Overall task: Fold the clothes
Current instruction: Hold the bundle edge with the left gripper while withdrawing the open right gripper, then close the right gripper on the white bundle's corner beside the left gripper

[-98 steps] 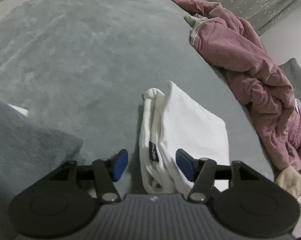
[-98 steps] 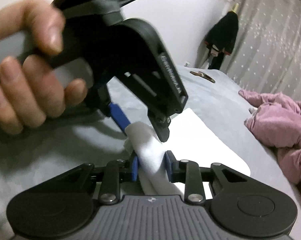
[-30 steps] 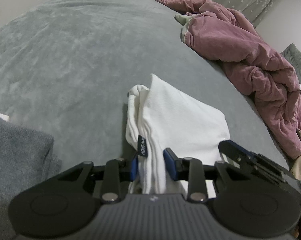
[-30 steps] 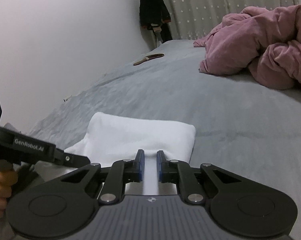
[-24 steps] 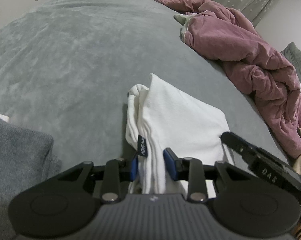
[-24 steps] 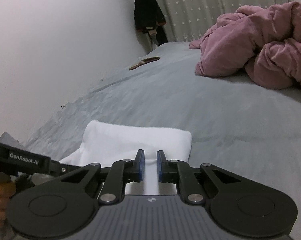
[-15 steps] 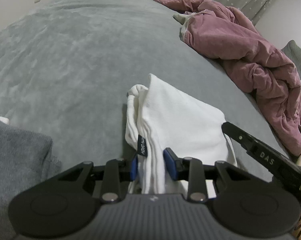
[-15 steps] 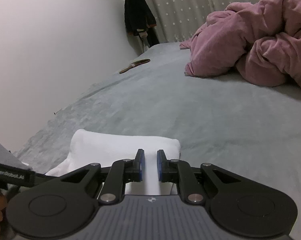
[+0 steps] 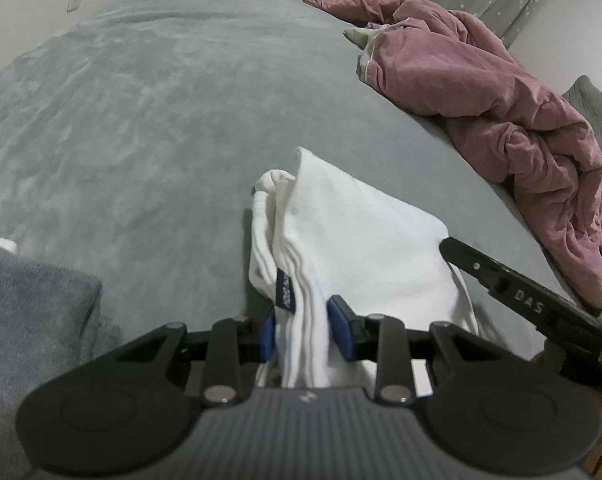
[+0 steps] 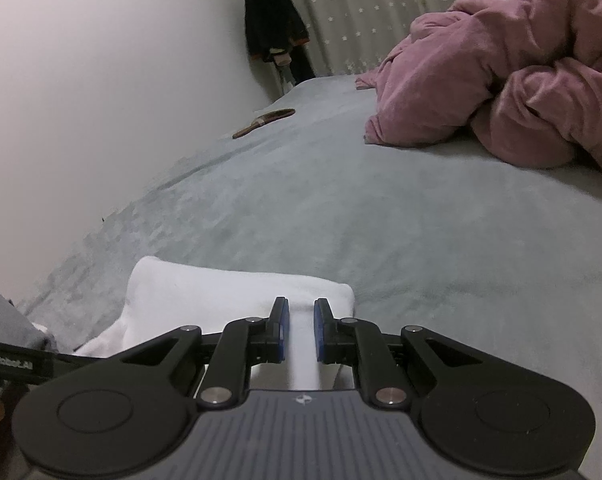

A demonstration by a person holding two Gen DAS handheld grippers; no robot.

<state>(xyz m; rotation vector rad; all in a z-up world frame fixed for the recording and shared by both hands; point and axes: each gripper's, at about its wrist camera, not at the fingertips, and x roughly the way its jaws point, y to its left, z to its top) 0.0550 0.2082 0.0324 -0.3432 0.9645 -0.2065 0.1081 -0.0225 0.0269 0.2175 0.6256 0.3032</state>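
We see a white garment (image 9: 353, 236) of soft matt knit cloth on a bed (image 9: 149, 120) covered in grey, short-napped plush. The pink blanket (image 9: 493, 100) looks velvety. Matt black plastic fingers (image 9: 343, 332) carry blue pads.

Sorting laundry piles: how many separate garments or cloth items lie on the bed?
3: white folded garment nearest, pink heap at right, grey cloth at left. The heap may hide more.
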